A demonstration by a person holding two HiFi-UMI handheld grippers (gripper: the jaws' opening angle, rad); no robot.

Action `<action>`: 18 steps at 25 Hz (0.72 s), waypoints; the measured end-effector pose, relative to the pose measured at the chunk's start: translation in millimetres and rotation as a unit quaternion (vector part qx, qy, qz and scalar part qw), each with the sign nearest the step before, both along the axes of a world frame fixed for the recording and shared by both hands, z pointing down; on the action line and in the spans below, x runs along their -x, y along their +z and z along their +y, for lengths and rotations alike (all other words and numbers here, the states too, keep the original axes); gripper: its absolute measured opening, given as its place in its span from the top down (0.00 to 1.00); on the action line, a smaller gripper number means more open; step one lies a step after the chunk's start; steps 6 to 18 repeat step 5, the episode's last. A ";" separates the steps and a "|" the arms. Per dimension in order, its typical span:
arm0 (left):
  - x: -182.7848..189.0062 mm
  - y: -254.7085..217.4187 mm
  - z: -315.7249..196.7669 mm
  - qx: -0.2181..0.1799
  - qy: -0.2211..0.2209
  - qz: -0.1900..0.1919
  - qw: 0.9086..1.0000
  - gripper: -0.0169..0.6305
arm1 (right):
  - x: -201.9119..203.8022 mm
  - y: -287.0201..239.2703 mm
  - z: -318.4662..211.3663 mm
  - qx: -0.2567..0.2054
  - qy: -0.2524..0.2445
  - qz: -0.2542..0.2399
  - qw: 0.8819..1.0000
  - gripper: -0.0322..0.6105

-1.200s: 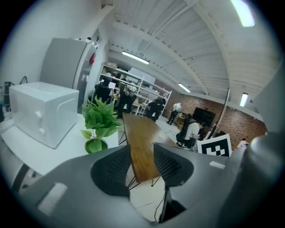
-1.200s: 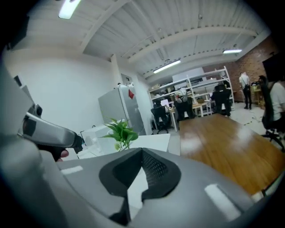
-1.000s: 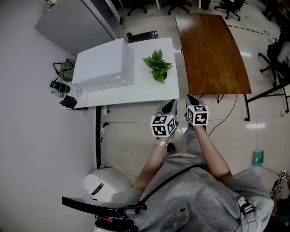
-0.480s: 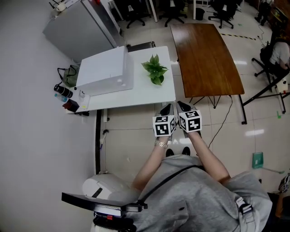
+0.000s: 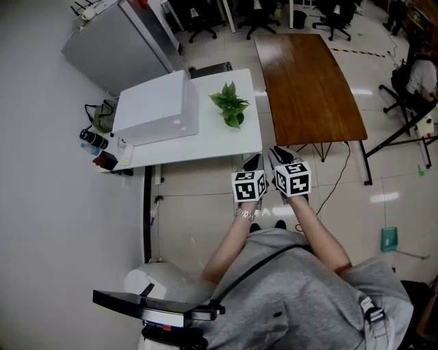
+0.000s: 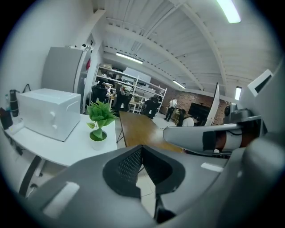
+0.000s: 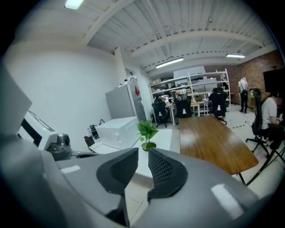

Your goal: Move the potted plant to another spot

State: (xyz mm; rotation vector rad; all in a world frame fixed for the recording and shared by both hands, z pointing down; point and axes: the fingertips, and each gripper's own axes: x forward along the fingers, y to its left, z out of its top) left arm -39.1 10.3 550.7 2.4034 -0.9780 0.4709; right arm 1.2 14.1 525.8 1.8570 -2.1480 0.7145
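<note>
We hold a grey two-jaw tool in each hand, side by side, above the pale tiled floor (image 5: 198,205). Our left gripper (image 6: 141,151) has its jaws pressed together, with nothing caught between them. Our right gripper (image 7: 141,156), just beside it, shows a narrow slit between its dark ribbed pads. Those jaws are opening, and nothing sits in the gap.

Both tools hang just short of the near edge of the white rectangular table (image 5: 198,145), touching nothing. The small leafy green potted plant in a white pot (image 5: 231,109) stands upright towards the right side of that table. It is well apart from both our grippers. To the left of the plant lies a large white box-shaped appliance (image 5: 157,106), near it but not touching.

Right of the white table runs a long brown wooden table (image 5: 311,82). Further off, a tall grey metal cabinet (image 5: 113,44) stands by the wall, and black office chairs (image 5: 263,8) sit at the far end.
</note>
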 end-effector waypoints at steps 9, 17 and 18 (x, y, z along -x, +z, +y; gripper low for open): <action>-7.6 -3.9 -13.2 -0.003 0.000 0.012 1.000 0.95 | 3.0 -1.9 -8.5 -0.006 -0.022 0.000 1.000 0.87; -7.6 -3.9 -13.2 -0.003 0.000 0.012 1.000 0.95 | 3.0 -1.9 -8.5 -0.006 -0.022 0.000 1.000 0.87; -7.6 -3.9 -13.2 -0.003 0.000 0.012 1.000 0.95 | 3.0 -1.9 -8.5 -0.006 -0.022 0.000 1.000 0.87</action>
